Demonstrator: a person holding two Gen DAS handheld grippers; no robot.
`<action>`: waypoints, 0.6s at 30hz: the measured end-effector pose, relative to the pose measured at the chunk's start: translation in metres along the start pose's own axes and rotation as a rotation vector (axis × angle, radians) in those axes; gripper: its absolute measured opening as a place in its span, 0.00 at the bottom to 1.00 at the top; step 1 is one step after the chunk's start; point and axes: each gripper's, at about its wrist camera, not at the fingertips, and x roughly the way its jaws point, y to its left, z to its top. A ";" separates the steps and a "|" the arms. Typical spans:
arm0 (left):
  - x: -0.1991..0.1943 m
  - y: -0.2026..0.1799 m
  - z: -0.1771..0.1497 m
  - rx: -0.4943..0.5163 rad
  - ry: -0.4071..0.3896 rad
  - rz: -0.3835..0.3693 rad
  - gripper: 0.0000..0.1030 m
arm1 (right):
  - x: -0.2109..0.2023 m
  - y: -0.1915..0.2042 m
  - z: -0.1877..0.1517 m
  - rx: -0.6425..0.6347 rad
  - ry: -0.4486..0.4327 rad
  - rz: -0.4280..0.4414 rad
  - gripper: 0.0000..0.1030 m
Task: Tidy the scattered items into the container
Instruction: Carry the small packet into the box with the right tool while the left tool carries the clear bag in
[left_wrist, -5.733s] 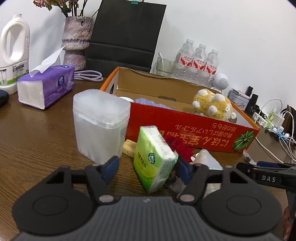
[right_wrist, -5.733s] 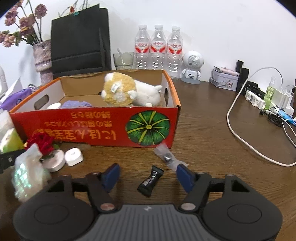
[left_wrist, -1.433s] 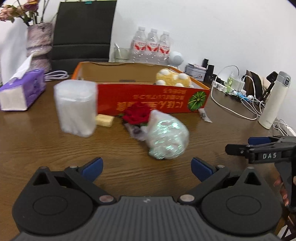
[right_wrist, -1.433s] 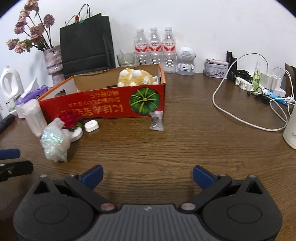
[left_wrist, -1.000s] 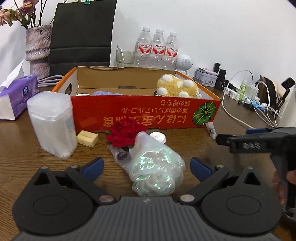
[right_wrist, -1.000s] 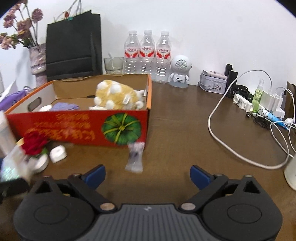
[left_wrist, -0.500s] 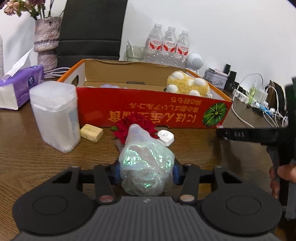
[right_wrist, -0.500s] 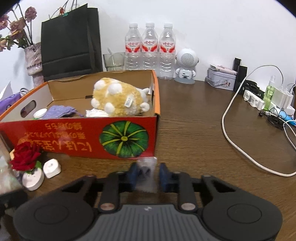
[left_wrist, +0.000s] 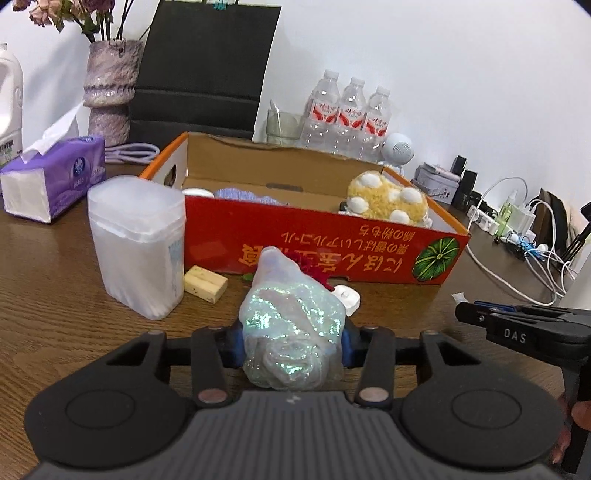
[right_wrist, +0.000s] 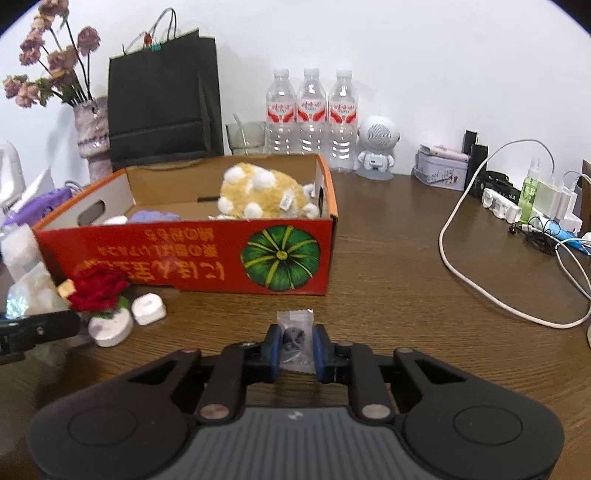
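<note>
Iridescent bag (left_wrist: 291, 325) hides most of the red rose (left_wrist: 314, 273)

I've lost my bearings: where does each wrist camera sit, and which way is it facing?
Left wrist: behind the left hand-held gripper, facing the red cardboard box; its jaws are closing on the iridescent plastic bag; right hand-held gripper at right edge.
Right wrist: behind the right hand-held gripper, jaws closing on the small clear packet.
Shared: box, yellow plush toy, red rose.
</note>
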 end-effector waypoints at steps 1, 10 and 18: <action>-0.004 0.000 0.001 0.005 -0.011 -0.004 0.44 | -0.005 0.000 0.001 -0.001 -0.011 0.004 0.16; -0.060 0.007 0.017 0.028 -0.113 -0.075 0.44 | -0.061 0.017 0.017 -0.023 -0.146 0.068 0.16; -0.092 0.021 0.024 -0.018 -0.177 -0.091 0.45 | -0.091 0.056 0.025 -0.048 -0.188 0.185 0.16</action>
